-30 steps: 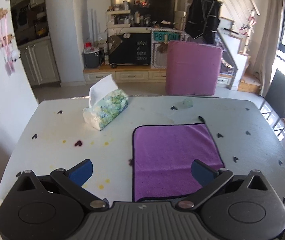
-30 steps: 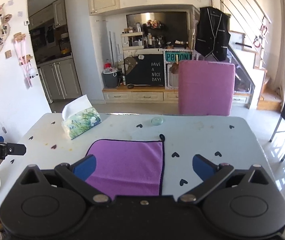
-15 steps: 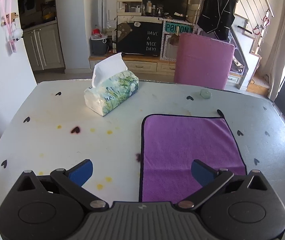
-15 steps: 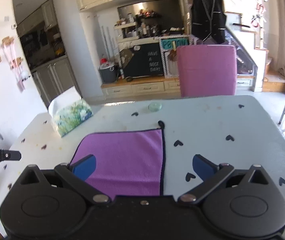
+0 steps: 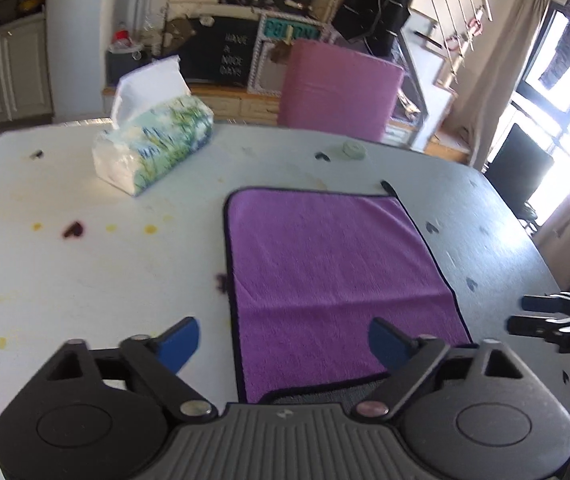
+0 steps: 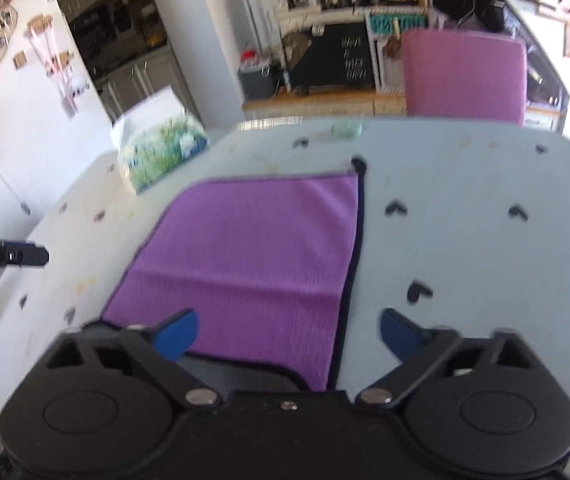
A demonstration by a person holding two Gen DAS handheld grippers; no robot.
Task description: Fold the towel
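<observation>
I'm at the very start of the fold: the towel (image 5: 337, 280) lies flat and spread on the bench (image 5: 85, 272), its near edge just ahead of both tools, and no fold is made yet. I judge this to be the approach to the near corners. My left tool (image 5: 283, 340) has its fingers spread wide, empty, straddling the towel's near-left edge from above; I can't tell whether either finger touches the cloth. My right tool (image 6: 289, 334) is likewise wide apart and holds nothing, its left finger over the purple cloth and its right finger over bare bench, so the towel's right hem runs between them. Next I'd lower each tool to its near corner, get one finger under the hem, close, then lift and carry the near edge toward the far edge, keeping both sides level so the hems line up. The tissues (image 5: 153, 144) sit well apart at the far left and shouldn't interfere. The right view is blurred, so fine contact is uncertain.
</observation>
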